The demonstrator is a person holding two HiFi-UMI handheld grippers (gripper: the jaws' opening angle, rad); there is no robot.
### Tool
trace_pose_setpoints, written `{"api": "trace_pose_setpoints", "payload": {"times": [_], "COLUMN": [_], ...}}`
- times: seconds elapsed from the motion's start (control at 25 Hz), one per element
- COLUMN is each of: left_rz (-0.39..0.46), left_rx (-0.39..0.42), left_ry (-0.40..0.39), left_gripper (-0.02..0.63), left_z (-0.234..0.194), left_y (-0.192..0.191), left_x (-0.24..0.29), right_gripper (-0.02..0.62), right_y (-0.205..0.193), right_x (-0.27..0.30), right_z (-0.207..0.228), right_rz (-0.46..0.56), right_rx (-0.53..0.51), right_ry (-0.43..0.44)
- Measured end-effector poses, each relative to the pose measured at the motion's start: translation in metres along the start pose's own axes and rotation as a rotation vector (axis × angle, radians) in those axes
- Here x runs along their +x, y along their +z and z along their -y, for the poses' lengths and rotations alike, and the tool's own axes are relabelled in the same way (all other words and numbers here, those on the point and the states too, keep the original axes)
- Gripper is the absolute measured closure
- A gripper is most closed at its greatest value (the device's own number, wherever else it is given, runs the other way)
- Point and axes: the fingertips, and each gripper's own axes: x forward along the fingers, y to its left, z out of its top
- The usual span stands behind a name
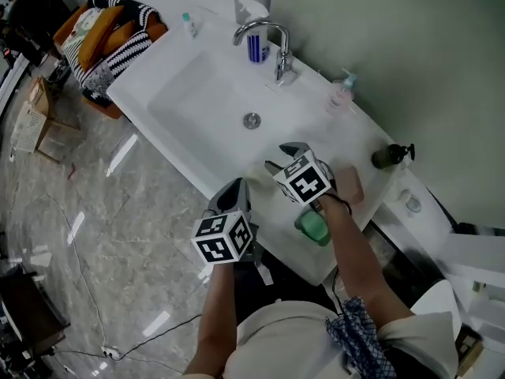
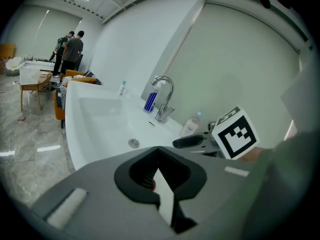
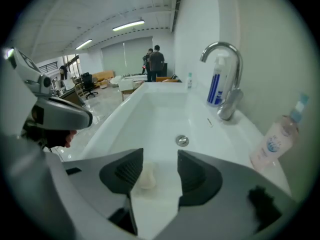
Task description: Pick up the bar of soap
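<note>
Left gripper [image 2: 159, 151] fingers closed, right gripper [image 3: 160, 156] fingers apart, bar of soap [image 3: 145, 177] inside sink [image 3: 150, 109] near rim

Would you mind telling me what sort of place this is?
Probably a washstand set up in a large open workroom, not a private bathroom: a white basin with a chrome tap, a pump bottle on its ledge, and people standing beyond across a polished floor.
</note>
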Motion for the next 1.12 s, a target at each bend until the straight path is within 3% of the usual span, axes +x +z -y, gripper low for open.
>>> {"api": "trace_pose_setpoints", "payload": {"times": [0.36,0.48,0.56,0.64,0.76,1.12], "left_rz": [-0.03,-0.036,-0.043,-0.056,-0.085,-0.123], "left_rx": [0.107,0.131,0.156,0.178,0.214,0.288], "left_ry": [-0.112,-0.154,-0.179,-0.208,-0.253,-0.398], "left_gripper": [0.598,0.598,0.598,0.598,0.598,0.6], "left_z": [0.034,0.046,0.053,0.061,0.075,0.116], "left_y": [0.006,0.007,0.006,0.004,-0.001,-0.015], "left_x": [0.001,0.002,0.003,0.003,0.003,-0.002], "right_gripper": [0.381,0.47,0.48,0.485,0.566,0.58], "right_y": [0.013,0.009,0.005,-0.002,-0.014,-0.065], "right_x": [-0.069,-0.094,-0.109,-0.122,-0.143,-0.188], "right_z": [0.007,0.012,0.014,0.013,0.014,0.003], "right_rz": [0.165,0.223,0.266,0.277,0.288,0.302], "right_rx": [0.092,0.145,0.191,0.23,0.277,0.467], "right_ry": [-0.203,-0.299,-0.339,-0.375,-0.466,-0.605]}}
